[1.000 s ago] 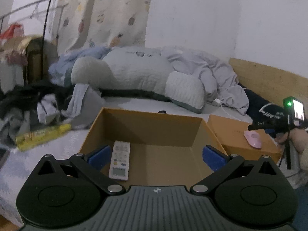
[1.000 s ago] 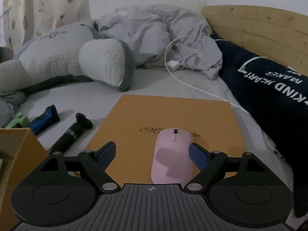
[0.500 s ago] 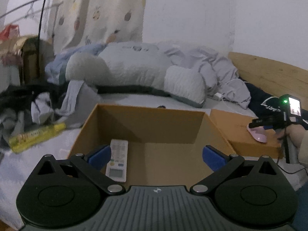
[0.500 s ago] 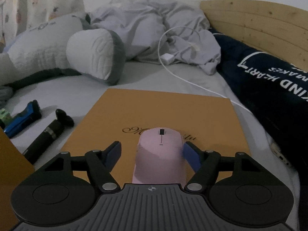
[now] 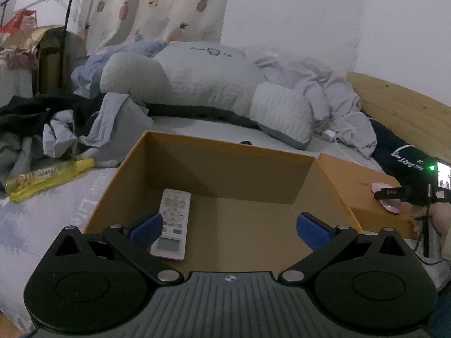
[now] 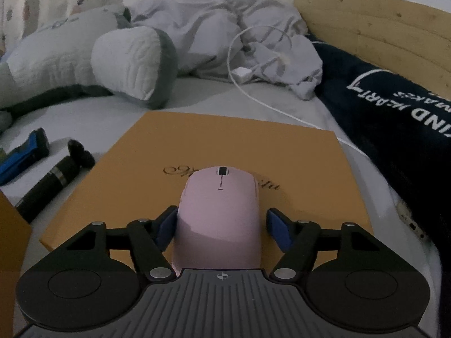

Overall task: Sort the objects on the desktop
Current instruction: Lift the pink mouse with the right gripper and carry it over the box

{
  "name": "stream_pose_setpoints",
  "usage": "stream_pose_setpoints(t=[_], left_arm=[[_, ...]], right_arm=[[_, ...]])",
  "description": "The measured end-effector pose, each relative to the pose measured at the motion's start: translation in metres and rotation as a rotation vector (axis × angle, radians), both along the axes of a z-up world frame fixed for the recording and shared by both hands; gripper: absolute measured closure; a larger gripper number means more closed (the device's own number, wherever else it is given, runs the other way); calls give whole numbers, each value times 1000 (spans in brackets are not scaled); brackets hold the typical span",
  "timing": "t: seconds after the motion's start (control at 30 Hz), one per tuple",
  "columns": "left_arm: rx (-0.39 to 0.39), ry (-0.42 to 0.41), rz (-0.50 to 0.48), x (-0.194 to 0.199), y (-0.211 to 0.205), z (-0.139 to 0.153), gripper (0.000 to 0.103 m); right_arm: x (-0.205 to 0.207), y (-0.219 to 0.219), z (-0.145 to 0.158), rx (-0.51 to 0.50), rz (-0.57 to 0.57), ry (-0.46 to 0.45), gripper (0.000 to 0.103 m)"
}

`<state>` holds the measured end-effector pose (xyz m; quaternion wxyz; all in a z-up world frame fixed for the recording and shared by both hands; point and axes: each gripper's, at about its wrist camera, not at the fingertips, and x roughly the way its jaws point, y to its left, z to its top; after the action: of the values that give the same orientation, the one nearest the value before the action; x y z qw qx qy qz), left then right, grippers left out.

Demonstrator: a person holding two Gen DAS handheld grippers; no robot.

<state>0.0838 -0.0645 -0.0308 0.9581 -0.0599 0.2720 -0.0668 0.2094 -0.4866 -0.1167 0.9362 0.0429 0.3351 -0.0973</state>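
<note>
Right gripper (image 6: 221, 226) straddles the pink mouse (image 6: 218, 214) at frame centre, on the orange box lid (image 6: 253, 143); the left pad touches its side, the right pad shows a small gap. Left gripper (image 5: 229, 226) is spread wide over the open cardboard box (image 5: 225, 152). White remote (image 5: 172, 222) lies inside the box, lower left.

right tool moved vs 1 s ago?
Yes. The right tool advanced along the orange box lid, now straddling the pink computer mouse.
</note>
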Motion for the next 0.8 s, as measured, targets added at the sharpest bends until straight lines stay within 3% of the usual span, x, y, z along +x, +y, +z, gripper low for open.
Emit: stream_pose_setpoints(t=[0.13,0.47,0.8], left_arm=[[-13,21,42,6,8,0,0],[-9,42,85,9,18,0,0],[-6,34,64,7,18,8,0]], right_arm=[[6,2,1,-13,19,6,39],[5,3,4,10,31,18,41],[-19,7,37,26,76,-13,41]])
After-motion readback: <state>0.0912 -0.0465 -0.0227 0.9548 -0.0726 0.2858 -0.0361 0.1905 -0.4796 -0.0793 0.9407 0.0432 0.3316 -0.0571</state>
